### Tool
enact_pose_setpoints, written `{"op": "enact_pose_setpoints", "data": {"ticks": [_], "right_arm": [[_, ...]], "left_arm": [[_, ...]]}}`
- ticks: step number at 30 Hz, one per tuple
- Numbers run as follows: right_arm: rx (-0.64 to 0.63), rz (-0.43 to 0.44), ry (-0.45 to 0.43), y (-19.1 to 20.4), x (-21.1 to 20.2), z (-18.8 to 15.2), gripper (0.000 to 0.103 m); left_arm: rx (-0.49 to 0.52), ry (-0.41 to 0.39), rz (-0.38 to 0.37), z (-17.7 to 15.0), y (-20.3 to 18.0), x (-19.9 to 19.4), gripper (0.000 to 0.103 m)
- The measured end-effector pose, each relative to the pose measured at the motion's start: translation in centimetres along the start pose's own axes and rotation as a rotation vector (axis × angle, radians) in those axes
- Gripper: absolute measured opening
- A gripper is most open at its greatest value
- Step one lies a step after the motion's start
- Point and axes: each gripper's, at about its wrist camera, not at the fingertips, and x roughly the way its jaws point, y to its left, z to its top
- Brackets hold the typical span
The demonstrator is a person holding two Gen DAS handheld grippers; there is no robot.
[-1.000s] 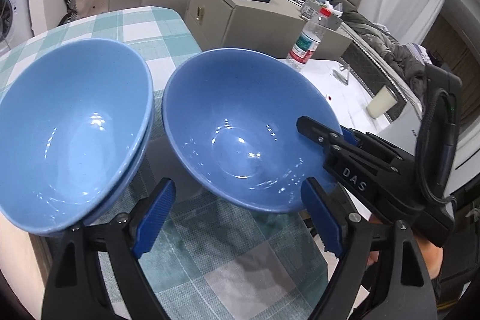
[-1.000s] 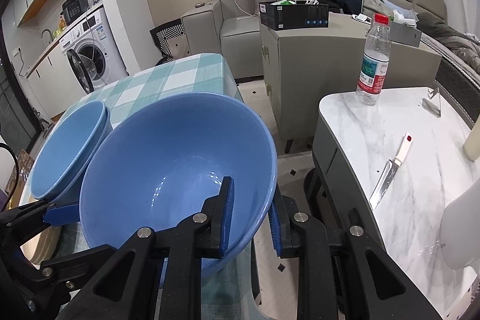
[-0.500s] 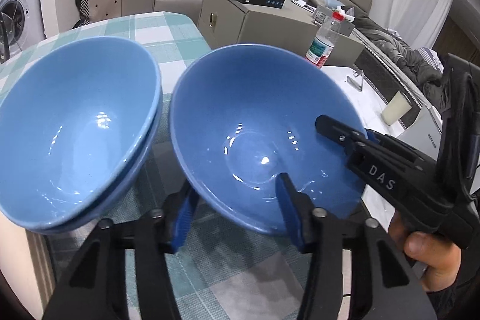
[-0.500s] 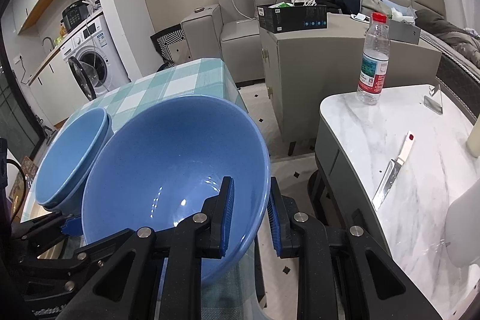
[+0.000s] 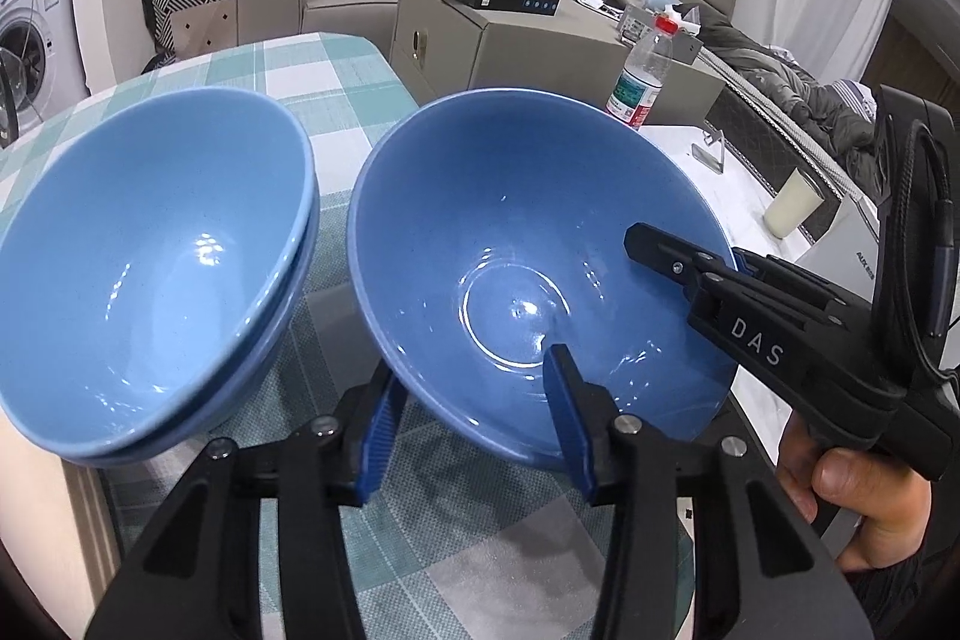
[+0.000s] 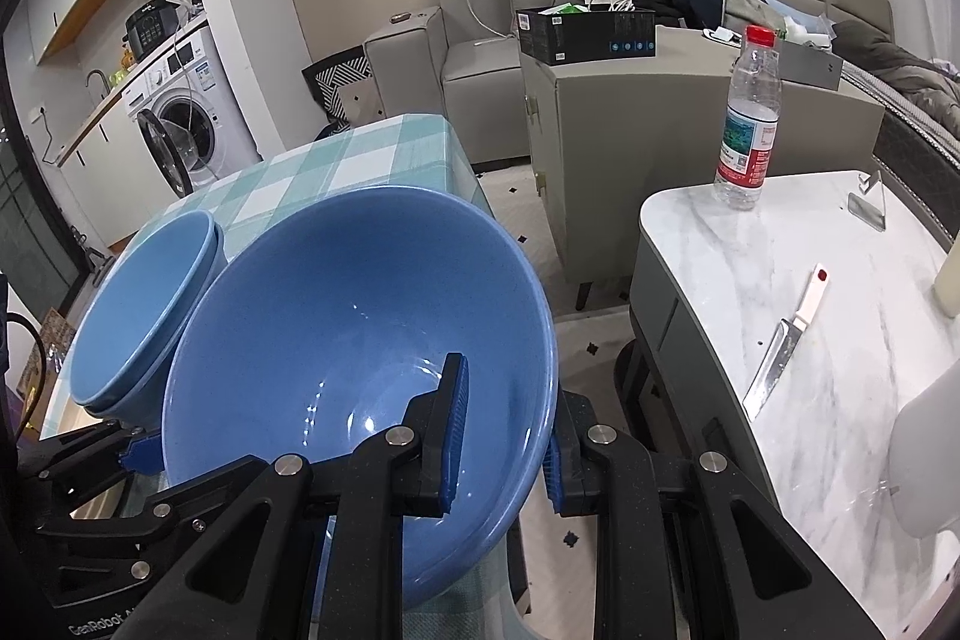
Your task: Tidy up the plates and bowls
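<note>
A single blue bowl sits tilted over the checked tablecloth, with both grippers on its rim. My left gripper straddles the near rim; its jaws are closing. One pad lies against the outer wall and the other against the inner wall. My right gripper is shut on the bowl's right rim, one finger inside and one outside. To the left stands a stack of two blue bowls, close beside the held bowl.
Right of the table stands a marble counter with a water bottle, a knife and a pale cup. A beige cabinet, a sofa and a washing machine lie beyond. The table's right edge is just under the held bowl.
My left gripper's jaws have come in from wide apart onto the near rim of the single bowl. The right gripper's hold on the rim has not changed.
</note>
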Motion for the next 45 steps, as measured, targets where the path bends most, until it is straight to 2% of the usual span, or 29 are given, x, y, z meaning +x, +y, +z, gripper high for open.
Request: {"op": "enact_pose_setpoints", "data": {"ticks": [9, 21, 36, 45], "right_arm": [[-0.008, -0.007, -0.012, -0.1, -0.7, 0.2, 0.022], [-0.020, -0.005, -0.072, 1.0, -3.5, 0.9, 0.022], [-0.065, -0.020, -0.141, 3.7, -6.6, 1.8, 0.022], [-0.103, -0.023, -0.162, 6.0, -7.6, 2.2, 0.022]], "left_arm": [[0.028, -0.011, 0.004, 0.2, -0.3, -0.6, 0.045], [0.075, -0.045, -0.006, 1.1, -0.3, -2.7, 0.044], [0.108, -0.117, -0.027, 2.4, 0.8, -6.7, 0.044], [0.093, -0.138, -0.045, 2.7, 2.4, -8.4, 0.044]]}}
